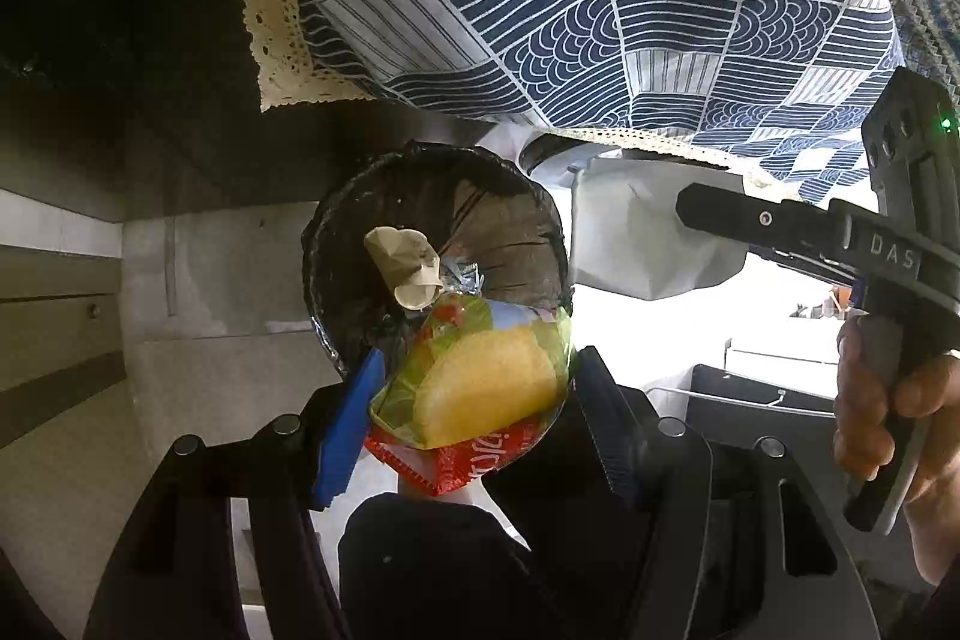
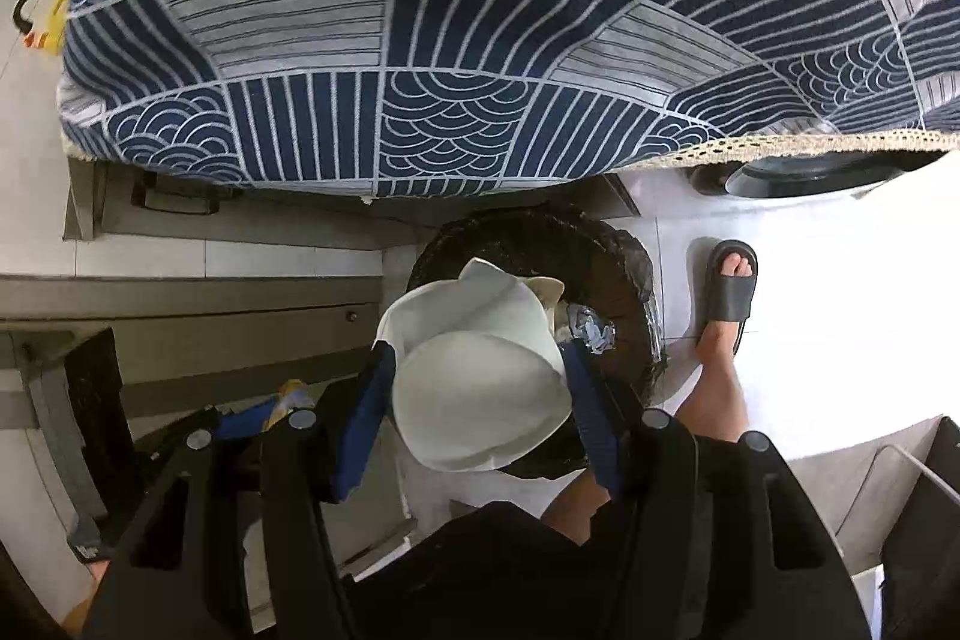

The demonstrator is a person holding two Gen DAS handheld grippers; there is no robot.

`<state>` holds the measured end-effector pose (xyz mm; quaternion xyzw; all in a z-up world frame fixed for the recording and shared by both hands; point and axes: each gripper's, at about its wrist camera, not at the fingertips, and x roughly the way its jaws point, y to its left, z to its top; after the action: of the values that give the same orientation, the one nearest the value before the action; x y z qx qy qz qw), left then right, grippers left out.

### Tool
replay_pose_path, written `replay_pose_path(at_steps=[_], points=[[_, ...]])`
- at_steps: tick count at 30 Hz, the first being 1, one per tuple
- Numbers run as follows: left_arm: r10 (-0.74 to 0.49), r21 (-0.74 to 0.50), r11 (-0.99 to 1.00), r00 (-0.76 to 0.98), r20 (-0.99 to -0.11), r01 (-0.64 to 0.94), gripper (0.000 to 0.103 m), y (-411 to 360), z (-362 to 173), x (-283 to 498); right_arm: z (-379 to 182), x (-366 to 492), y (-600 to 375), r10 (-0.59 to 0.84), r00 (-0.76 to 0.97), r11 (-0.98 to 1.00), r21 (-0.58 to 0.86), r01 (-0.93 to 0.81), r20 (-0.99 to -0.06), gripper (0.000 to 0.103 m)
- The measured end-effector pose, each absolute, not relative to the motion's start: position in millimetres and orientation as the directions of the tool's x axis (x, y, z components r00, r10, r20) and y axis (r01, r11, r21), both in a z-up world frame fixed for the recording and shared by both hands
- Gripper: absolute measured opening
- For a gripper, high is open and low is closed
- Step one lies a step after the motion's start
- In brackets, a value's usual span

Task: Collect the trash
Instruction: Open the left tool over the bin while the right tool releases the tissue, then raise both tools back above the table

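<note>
Blue pads of the left claw [image 1: 462, 400] are pressed against a crumpled snack wrapper [image 1: 480, 388], yellow and green with a red edge, which is gripped between them right above the near rim of a bin lined with a black bag [image 1: 438, 244]. Inside that bin, at about 11 o'clock from the wrapper, a beige crumpled paper [image 1: 403, 265] and a scrap of silver foil [image 1: 462, 275] are seen. In the right wrist view, the right claw [image 2: 480, 400] is clenched on a bent white paper plate [image 2: 480, 400], its blue pads pressed on both sides; the plate is held over the same bin's [image 2: 606, 274] near rim. At 3 o'clock in the left view, the right claw's black body and the hand [image 1: 894, 418] on its grip are visible. A counter draped with a blue and white patterned cloth [image 2: 456, 40] fills the 12 o'clock half of both views. At 2 o'clock from the plate, a foot in a grey slipper [image 2: 729, 289] is planted on the pale floor [image 2: 810, 340] just beside the bin
</note>
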<state>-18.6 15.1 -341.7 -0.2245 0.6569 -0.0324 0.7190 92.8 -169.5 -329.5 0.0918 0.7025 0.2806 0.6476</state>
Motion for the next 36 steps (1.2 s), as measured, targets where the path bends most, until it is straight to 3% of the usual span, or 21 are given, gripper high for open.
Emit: replay_pose_path(at_steps=[2,4,20,23,36], points=[[-0.341,-0.365,0.897,0.133,-0.931,-0.249,0.073,14.6,-342.1,-16.8,-329.8,95.0,-170.2,0.495,-0.143,0.826,0.515,-0.229,-0.857,0.070],[-0.318,-0.344,0.901,0.139,-0.938,-0.263,0.089,16.6,-341.8,-16.2,-329.7,98.0,-172.6,0.508,-0.138,0.824,0.526,-0.208,-0.850,0.076],[-0.269,-0.312,0.911,0.184,-0.945,-0.271,0.089,31.7,-318.2,-15.0,-301.0,99.0,-200.7,0.512,-0.083,0.831,0.518,-0.204,-0.855,0.079],[-0.259,-0.306,0.916,0.200,-0.945,-0.258,0.089,32.3,-309.4,-15.6,-292.6,95.0,-203.8,0.514,-0.063,0.830,0.514,-0.215,-0.856,0.087],[-0.211,-0.297,0.930,0.349,-0.913,-0.216,0.091,44.2,-239.0,-11.1,-226.0,90.3,-216.8,0.548,0.079,0.815,0.510,-0.274,-0.833,0.098]])
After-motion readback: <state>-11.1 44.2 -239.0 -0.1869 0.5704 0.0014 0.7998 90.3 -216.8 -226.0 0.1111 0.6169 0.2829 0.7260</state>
